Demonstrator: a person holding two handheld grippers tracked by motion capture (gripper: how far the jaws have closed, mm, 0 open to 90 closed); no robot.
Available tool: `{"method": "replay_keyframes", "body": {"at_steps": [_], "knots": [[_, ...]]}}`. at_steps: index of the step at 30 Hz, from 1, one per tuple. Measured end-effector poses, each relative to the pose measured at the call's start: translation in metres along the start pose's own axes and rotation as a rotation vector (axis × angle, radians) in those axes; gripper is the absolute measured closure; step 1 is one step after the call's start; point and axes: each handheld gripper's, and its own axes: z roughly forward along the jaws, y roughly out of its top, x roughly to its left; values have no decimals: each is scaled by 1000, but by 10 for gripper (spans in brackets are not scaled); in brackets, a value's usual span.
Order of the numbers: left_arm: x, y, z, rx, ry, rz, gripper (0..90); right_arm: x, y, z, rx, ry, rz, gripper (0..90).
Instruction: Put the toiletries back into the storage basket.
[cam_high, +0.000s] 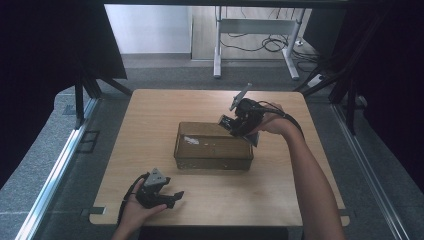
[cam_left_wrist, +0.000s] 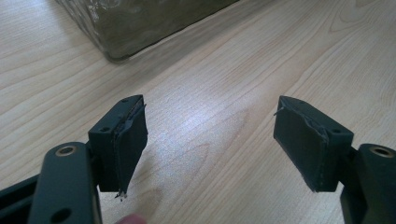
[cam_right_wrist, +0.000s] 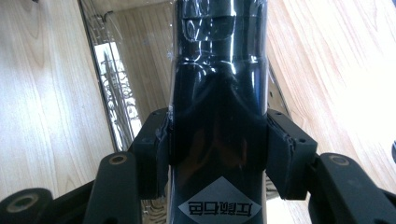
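Wooden table (cam_high: 150, 125); right claw (cam_right_wrist: 217, 140) around grey-labelled black bottle (cam_right_wrist: 217, 93).

the left gripper (cam_high: 172, 196) sits low near the person's edge of the table, held in the left hand (cam_high: 134, 207), its jaws spread wide apart with nothing between them (the pads (cam_left_wrist: 128, 140) look worn at the edges). the right forearm (cam_high: 310, 175) stretches forward and up from the bottom right, wrist bent inward. the right hand (cam_high: 272, 122) tilts the right gripper (cam_high: 235, 127) down toward the left, jaws clamped tight on both sides of a dark glossy bottle (cam_right_wrist: 219, 93).
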Motion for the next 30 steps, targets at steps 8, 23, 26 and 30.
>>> {"method": "replay_keyframes", "body": {"at_steps": [8,23,26,30], "knots": [[0,0,0,-1,0,0,263,2,8,8,10,5,-16,464],[0,0,0,-1,0,1,263,7,20,25,21,30,-49,464],[0,0,0,1,-1,5,263,8,20,27,23,30,-49,464],[-1,0,0,3,-2,6,263,10,22,30,21,30,-61,464]]}}
